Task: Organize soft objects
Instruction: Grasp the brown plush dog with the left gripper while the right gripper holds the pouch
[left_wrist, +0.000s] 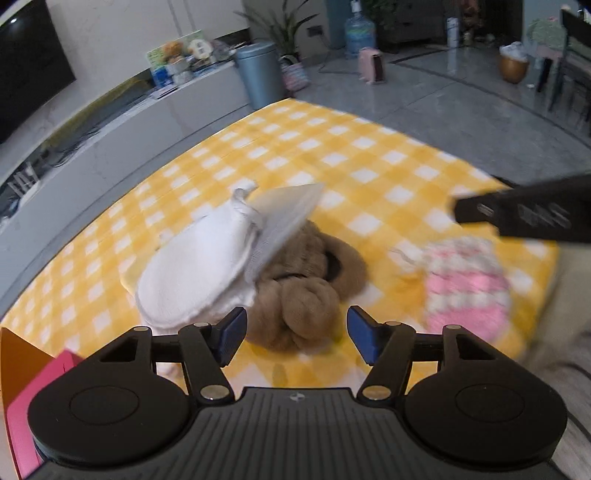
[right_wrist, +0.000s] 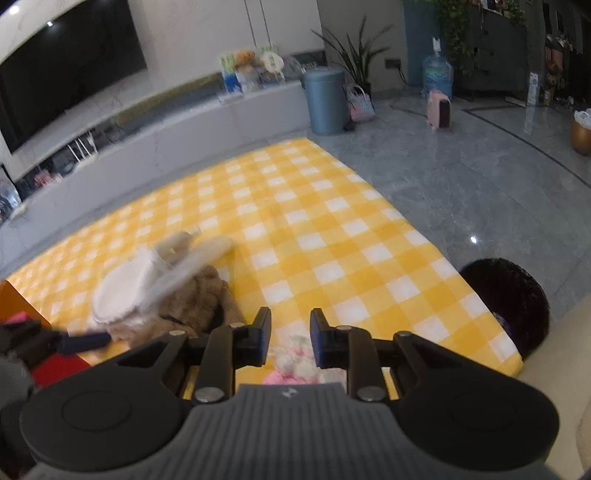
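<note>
left tool (left_wrist: 296, 334): wide, holding nothing, above brown plush (left_wrist: 295, 291)
right tool (right_wrist: 290, 341): narrow, over pink knit (right_wrist: 295, 363), grip unclear
blanket (right_wrist: 314, 229): far half bare to its edges

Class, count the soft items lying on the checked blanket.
3: a white slipper on the left, leaning on the brown plush in the middle, and pink knitwear on the right. More may be hidden.

Both wrist views show dim, even indoor light with soft shadows; ceiling lamps leave small glare spots on the television (right_wrist: 66, 70) and the glossy floor (right_wrist: 474, 240). Motion blur smears the white pad (left_wrist: 195, 269), the pink knit (left_wrist: 465, 288) and the checked blanket (left_wrist: 332, 155). Fisheye distortion bends straight lines toward the edges.
</note>
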